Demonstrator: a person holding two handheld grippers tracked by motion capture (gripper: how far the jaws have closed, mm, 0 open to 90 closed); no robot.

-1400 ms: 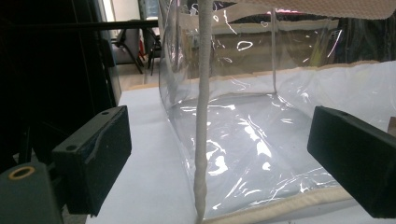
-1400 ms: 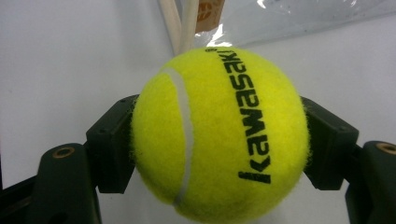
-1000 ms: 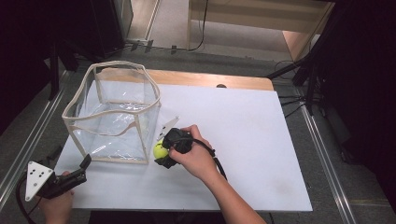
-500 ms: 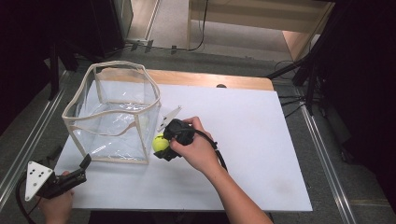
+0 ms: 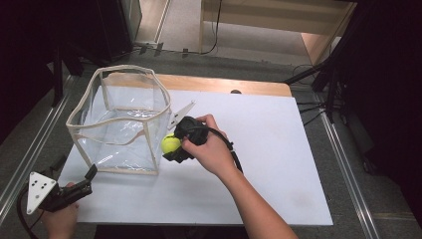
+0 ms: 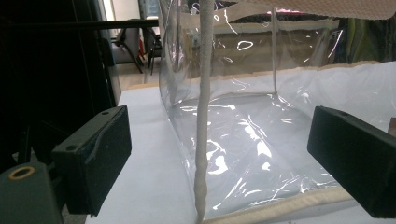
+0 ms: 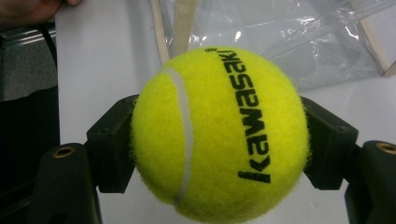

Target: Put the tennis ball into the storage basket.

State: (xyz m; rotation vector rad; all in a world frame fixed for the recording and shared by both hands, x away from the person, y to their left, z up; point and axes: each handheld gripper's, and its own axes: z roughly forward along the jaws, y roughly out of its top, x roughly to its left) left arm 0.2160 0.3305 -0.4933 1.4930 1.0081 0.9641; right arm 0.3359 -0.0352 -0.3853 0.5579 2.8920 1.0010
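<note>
A yellow tennis ball (image 5: pixel 170 143) (image 7: pixel 219 135) printed "kawasaki" sits between the jaws of my right gripper (image 5: pixel 174 145) (image 7: pixel 219 140), which is shut on it, just off the right front corner of a clear plastic bag (image 5: pixel 122 119). The bag stands open-topped with cream edging on the left of the white table (image 5: pixel 259 149). My left gripper (image 5: pixel 88 179) (image 6: pixel 219 149) rests at the table's front left corner, open, pointing at the bag's near corner seam (image 6: pixel 201 140) with nothing between its jaws.
A wooden strip (image 5: pixel 224 84) runs along the table's far edge. Black cables (image 5: pixel 308 114) and dark stands lie off the right side. Metal rails (image 5: pixel 30 149) flank the table on the left.
My right gripper has risen with the ball and moved slightly closer to the bag's corner. The left gripper has stayed where it was.
</note>
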